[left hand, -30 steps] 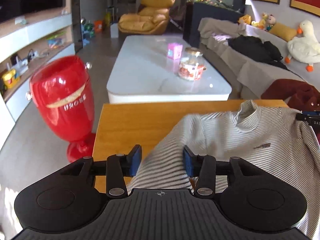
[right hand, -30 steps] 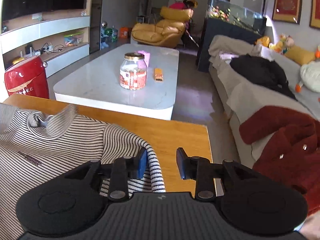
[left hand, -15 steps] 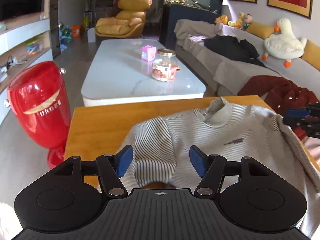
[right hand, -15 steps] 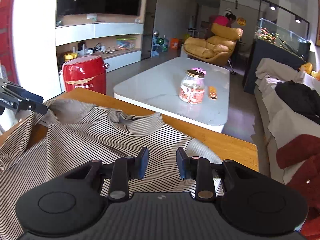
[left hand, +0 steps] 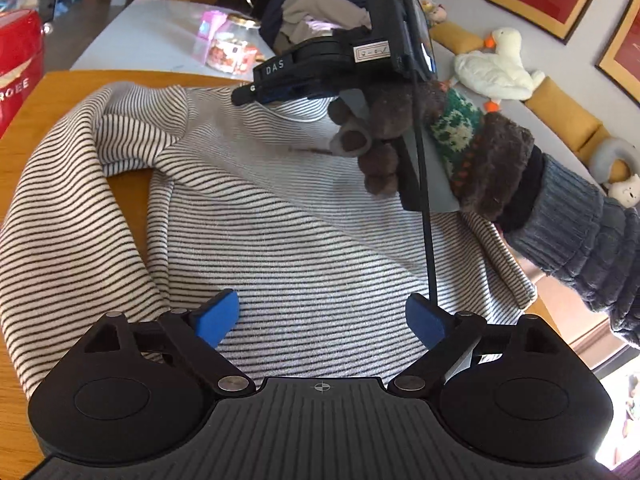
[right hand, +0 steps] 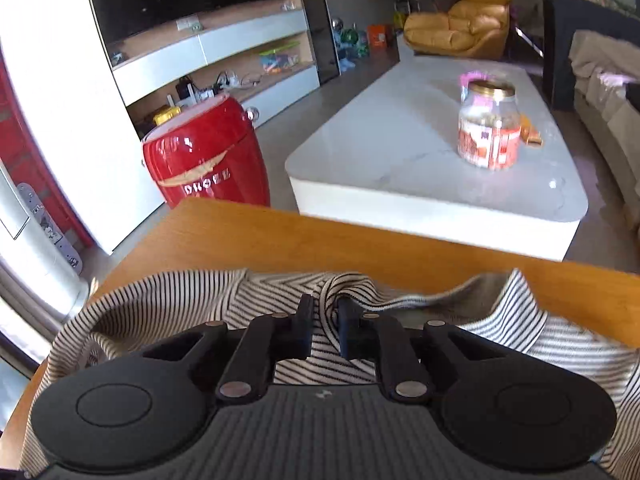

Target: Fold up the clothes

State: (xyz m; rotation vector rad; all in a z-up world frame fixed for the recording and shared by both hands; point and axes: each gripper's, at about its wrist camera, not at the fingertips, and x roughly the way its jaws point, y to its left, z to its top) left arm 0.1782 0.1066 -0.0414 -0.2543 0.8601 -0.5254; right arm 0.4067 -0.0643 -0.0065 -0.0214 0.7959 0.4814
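Note:
A black-and-white striped sweater (left hand: 304, 248) lies spread on the wooden table (left hand: 128, 184), its left sleeve curling toward the near left. My left gripper (left hand: 320, 318) hovers open over the sweater's body, blue pads (left hand: 218, 314) wide apart with nothing between them. My right gripper (left hand: 244, 96), held by a gloved hand (left hand: 400, 120), reaches across from the right near the collar. In the right wrist view the right gripper (right hand: 325, 316) is shut on a bunched fold of the sweater (right hand: 560, 348), just inside the table's far edge (right hand: 360, 244).
A red barrel-shaped stool (right hand: 204, 160) stands on the floor beyond the table's left corner. Behind it is a white coffee table (right hand: 400, 168) with a jar (right hand: 488, 136). A sofa with a white duck plush (left hand: 496, 64) runs along the right.
My left gripper opened wide, let go of the sleeve and moved over the sweater's body. The right gripper closed on the fabric and swept left across the sweater toward the collar.

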